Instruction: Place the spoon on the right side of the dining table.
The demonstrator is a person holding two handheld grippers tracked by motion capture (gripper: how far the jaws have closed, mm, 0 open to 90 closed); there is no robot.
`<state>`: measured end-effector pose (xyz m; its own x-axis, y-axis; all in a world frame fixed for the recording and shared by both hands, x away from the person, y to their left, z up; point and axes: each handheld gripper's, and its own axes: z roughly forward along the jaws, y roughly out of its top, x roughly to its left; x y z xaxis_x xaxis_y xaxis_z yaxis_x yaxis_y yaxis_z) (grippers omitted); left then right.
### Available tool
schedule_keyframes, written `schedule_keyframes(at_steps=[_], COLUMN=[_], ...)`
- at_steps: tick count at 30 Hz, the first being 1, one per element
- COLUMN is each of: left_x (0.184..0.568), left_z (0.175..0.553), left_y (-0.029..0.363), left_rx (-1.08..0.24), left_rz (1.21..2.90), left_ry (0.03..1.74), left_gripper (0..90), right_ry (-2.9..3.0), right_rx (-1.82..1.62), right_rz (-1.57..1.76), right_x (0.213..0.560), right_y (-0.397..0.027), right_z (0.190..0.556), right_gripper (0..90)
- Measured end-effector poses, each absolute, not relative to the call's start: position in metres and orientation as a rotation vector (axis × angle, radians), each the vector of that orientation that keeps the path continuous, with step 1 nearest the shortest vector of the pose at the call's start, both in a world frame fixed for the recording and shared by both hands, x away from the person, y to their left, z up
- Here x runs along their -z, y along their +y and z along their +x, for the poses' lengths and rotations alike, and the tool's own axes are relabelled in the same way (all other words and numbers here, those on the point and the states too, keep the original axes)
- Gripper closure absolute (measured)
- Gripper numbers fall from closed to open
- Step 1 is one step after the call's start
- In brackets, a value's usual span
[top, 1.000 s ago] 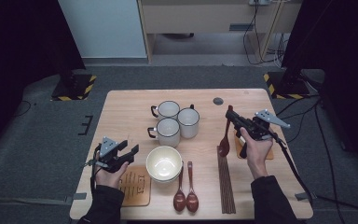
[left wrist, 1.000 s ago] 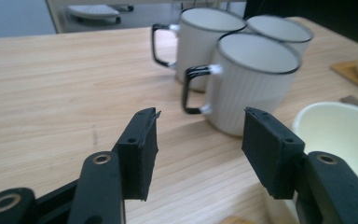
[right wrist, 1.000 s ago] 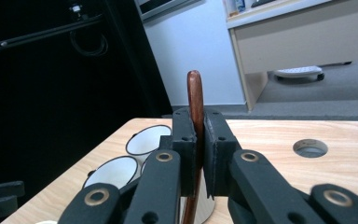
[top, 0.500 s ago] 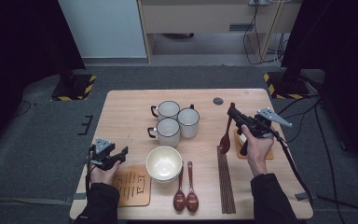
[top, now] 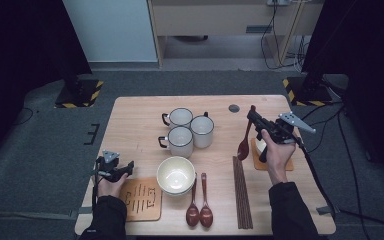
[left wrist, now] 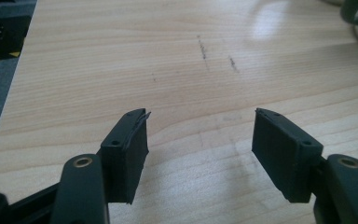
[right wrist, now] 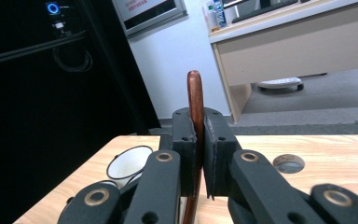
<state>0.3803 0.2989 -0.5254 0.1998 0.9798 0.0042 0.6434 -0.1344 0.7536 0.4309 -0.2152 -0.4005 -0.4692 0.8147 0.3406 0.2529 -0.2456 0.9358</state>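
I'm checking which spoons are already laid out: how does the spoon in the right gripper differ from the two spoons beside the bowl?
The held spoon is clamped by its handle in the right gripper and hangs bowl-down above the table; the two spoons lie flat, untouched. It is by the orange coaster; they lie between the bowl and the chopsticks. All are reddish-brown.

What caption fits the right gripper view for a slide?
Right gripper shut on a reddish-brown wooden spoon handle, above the light wooden table.
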Motion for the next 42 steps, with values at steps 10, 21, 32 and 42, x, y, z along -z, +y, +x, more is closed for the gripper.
schedule_keyframes(at_steps=[10,21,32,42], left_x=[0.534,0.535,0.536,0.536], left_z=[0.383,0.385,0.386,0.387], left_y=[0.3,0.301,0.301,0.301], left_rx=[-0.69,-0.694,-0.682,-0.677], left_rz=[1.872,1.864,1.875,1.865], left_ry=[1.535,1.573,1.595,1.614], left_gripper=[32.3,19.3,7.4,4.3], right_ry=[1.554,1.533,1.514,1.488], right_rx=[-1.746,-1.723,-1.678,-1.654], right_rz=[1.306,1.322,1.336,1.353], right_x=[0.397,0.396,0.392,0.391], right_y=[-0.22,-0.226,-0.236,-0.244], right_z=[0.437,0.443,0.447,0.451], right_gripper=[84.8,84.8,84.8,84.8])
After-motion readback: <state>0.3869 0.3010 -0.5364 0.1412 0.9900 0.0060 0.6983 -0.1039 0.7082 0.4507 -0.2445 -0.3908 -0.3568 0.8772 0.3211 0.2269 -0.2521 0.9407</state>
